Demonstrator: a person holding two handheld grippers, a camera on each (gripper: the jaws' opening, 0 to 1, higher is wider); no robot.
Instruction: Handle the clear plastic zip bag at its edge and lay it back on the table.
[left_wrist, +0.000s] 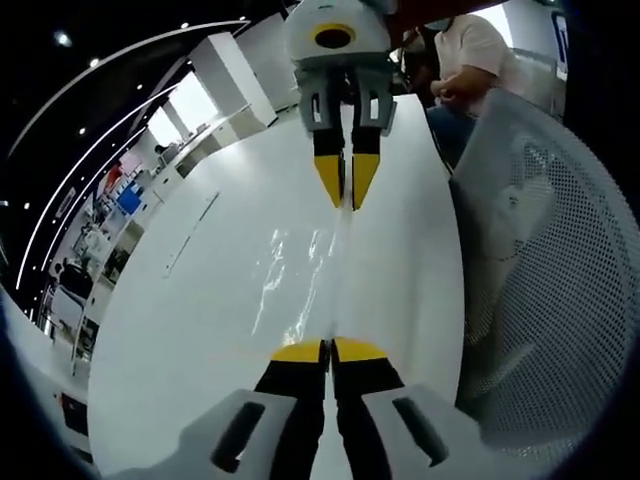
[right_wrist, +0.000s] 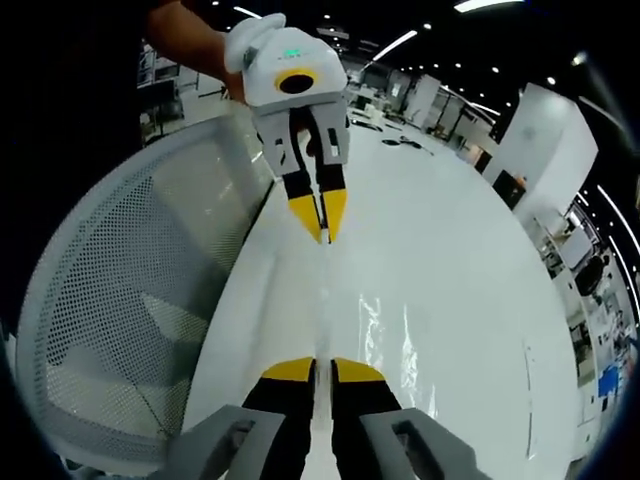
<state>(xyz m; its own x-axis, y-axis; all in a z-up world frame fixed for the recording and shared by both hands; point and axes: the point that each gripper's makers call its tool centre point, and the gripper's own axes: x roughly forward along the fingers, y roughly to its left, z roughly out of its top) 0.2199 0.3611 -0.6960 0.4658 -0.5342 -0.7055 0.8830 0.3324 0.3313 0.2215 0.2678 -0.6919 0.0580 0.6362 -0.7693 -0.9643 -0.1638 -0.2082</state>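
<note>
Clear plastic, glinting with reflections, stretches between the two grippers: the zip bag (left_wrist: 335, 270) is held by opposite edges over the white table (left_wrist: 200, 330). In the left gripper view, the left gripper (left_wrist: 329, 352) has its yellow-tipped fingers (left_wrist: 298, 352) pressed together on the near edge of the bag, and the film runs straight ahead from those tips to the right gripper (left_wrist: 347, 185), which faces back from the far side with its own yellow tips pinched on the opposite edge. In the right gripper view the arrangement is mirrored: the right gripper (right_wrist: 322, 368) has its fingers (right_wrist: 288, 370) closed on the bag (right_wrist: 385, 335) edge just in front of them, the sheet spreads ahead and slightly to the right of the tips, and the left gripper (right_wrist: 322, 222) clamps the far edge, with a person's hand (right_wrist: 195, 40) behind its white body. A white mesh chair back (left_wrist: 545, 260) stands just beside the table, to the right of the left gripper's fingers and to the left of the right gripper's fingers. Whether the middle of the bag touches the tabletop or hangs just above it I cannot tell.
</note>
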